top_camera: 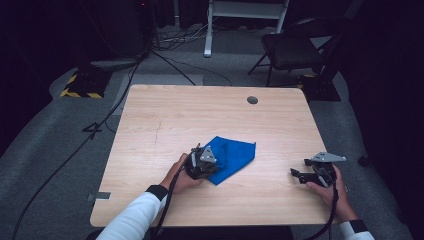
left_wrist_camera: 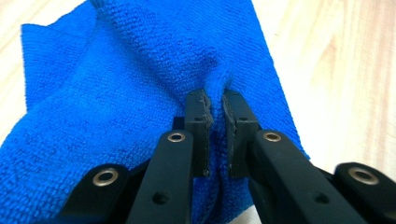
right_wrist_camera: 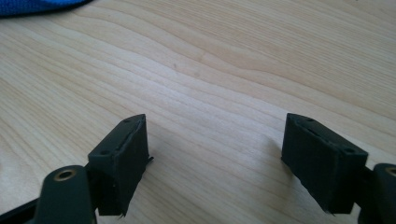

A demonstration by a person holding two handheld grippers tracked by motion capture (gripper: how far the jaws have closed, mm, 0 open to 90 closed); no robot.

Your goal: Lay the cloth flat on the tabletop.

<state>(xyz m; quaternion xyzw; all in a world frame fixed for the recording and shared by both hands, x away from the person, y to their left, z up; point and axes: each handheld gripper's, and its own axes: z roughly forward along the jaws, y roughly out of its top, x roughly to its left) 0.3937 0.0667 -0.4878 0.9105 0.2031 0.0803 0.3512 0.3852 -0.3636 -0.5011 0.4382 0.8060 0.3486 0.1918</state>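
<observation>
Grey carpet, trailing cables, a black folding chair (top_camera: 292,47) and a yellow-and-black striped base (top_camera: 80,86) are seen around the light wooden table (top_camera: 165,115) from the high view, details that neither gripper view offers. A round grommet hole (top_camera: 252,100) is set near the table's far edge.

On the near half of the table a blue microfibre cloth (top_camera: 232,152) is spread, partly folded over itself, with one corner pointing toward the far right. The left gripper (top_camera: 201,164) is seen from above at the cloth's near-left edge, held by a hand in a white sleeve (top_camera: 131,217) with a dark cuff; from that height the jaws themselves cannot be made out.

What the high view hides is supplied by the left gripper view: the left gripper (left_wrist_camera: 215,106) is clamped on a raised ridge of the cloth (left_wrist_camera: 116,84), the fabric being pinched up between the two black pads, which stand almost together. The looped weave of the microfibre is also resolved there.

The right gripper (top_camera: 298,175) is held well apart from the cloth, near the table's right edge. In the right gripper view its jaws (right_wrist_camera: 215,154) are seen standing wide apart over bare wood grain, with nothing between them, and a sliver of the cloth (right_wrist_camera: 39,6) is caught at the top left corner.
</observation>
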